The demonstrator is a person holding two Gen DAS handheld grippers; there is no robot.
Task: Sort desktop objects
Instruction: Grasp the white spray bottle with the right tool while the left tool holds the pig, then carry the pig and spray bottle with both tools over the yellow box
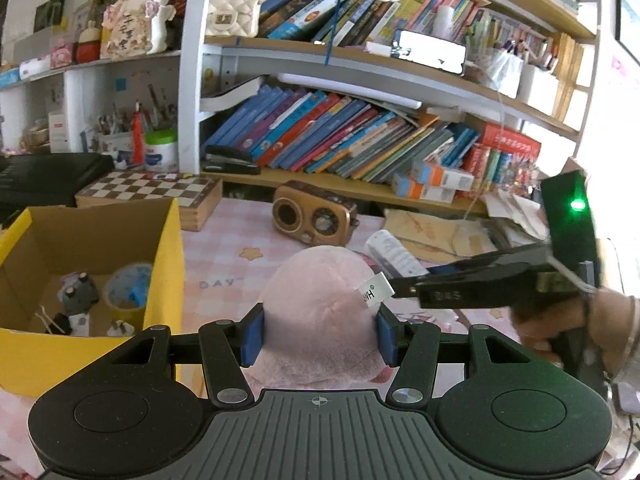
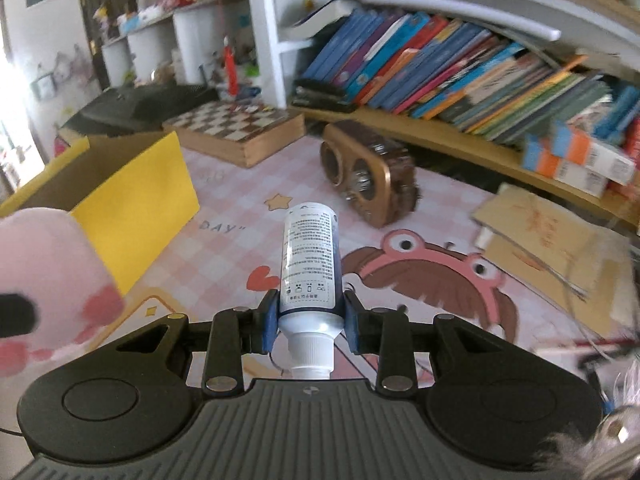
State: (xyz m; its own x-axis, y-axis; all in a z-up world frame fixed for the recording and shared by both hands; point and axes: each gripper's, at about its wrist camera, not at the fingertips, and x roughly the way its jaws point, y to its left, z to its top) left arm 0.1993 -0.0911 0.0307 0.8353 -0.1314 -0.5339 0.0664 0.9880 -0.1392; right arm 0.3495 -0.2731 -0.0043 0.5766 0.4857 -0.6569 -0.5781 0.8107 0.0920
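Left wrist view: left gripper (image 1: 320, 334) clamps the plush (image 1: 320, 312) beside the yellow box (image 1: 164, 264); right gripper (image 2: 310, 320) pinches the bottle (image 2: 310, 264).

Pink plush (image 1: 320, 312) squeezed between tongs beside yellow box (image 1: 160, 264); white bottle (image 2: 310, 268) clamped too, cap toward camera.

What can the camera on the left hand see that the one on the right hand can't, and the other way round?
Only the left view shows inside the yellow box, where a tape roll lies, and the left hand-held gripper clamping the pink plush toy. Only the right view shows the cartoon crab on the mat, with the white bottle pinched by the right hand-held gripper. Both show the chessboard and wooden radio.
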